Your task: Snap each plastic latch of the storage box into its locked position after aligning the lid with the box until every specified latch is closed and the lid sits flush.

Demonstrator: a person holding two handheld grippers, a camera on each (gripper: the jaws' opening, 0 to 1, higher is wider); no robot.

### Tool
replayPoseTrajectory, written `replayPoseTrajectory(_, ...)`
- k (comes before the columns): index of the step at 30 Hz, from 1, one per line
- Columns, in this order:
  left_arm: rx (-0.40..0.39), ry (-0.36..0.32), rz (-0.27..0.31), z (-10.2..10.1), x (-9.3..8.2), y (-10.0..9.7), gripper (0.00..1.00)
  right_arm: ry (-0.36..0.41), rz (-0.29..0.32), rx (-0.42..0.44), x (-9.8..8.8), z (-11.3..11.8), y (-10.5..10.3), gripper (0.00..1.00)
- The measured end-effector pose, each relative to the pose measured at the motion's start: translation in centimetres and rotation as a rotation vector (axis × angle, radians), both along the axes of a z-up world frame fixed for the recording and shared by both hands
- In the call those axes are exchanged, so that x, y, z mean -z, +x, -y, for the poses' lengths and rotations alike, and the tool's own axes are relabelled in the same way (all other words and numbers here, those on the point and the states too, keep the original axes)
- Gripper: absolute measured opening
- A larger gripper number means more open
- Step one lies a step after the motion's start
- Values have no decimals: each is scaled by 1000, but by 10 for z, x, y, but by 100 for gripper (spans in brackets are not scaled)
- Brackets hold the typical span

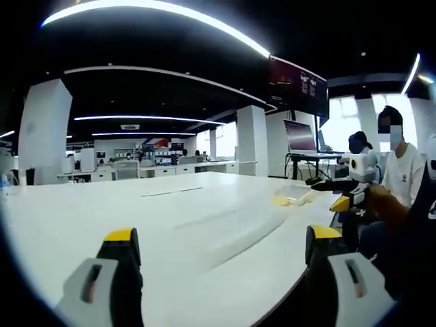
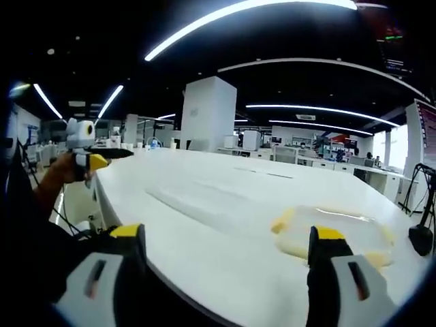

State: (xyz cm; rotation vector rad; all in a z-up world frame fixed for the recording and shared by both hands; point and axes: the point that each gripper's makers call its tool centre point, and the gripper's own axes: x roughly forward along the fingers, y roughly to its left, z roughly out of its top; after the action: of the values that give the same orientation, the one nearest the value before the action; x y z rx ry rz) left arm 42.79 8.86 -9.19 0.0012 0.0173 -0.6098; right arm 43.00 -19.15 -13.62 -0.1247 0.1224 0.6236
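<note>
Storage box [image 2: 335, 235], clear with yellow latches, lying flat on white table [image 2: 204, 225]: lower right of right gripper view, just beyond open, empty right gripper [image 2: 228, 262]; open left gripper [image 1: 221, 255] farther off, box [image 1: 289, 200] mid-right.

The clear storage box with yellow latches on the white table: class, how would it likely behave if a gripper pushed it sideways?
The storage box looks see-through with nothing obvious inside, so it is probably light. It sits low and flat on the smooth white table, so it would likely slide, not tip. Its yellow latch sticks out and may flex if pushed there.
</note>
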Motion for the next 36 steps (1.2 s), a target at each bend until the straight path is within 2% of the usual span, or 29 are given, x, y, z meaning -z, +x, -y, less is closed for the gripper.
replayPoseTrajectory(12,16,-2,3,14,-7,3,100,-29,10,55,2,15,3,100)
replayPoseTrajectory(23,65,12,-6,44,-3,7,100,-35,13,95,1,35,2,100)
replayPoseTrajectory(36,110,25,-10,71,0,5,100,-32,10,115,2,46,3,100)
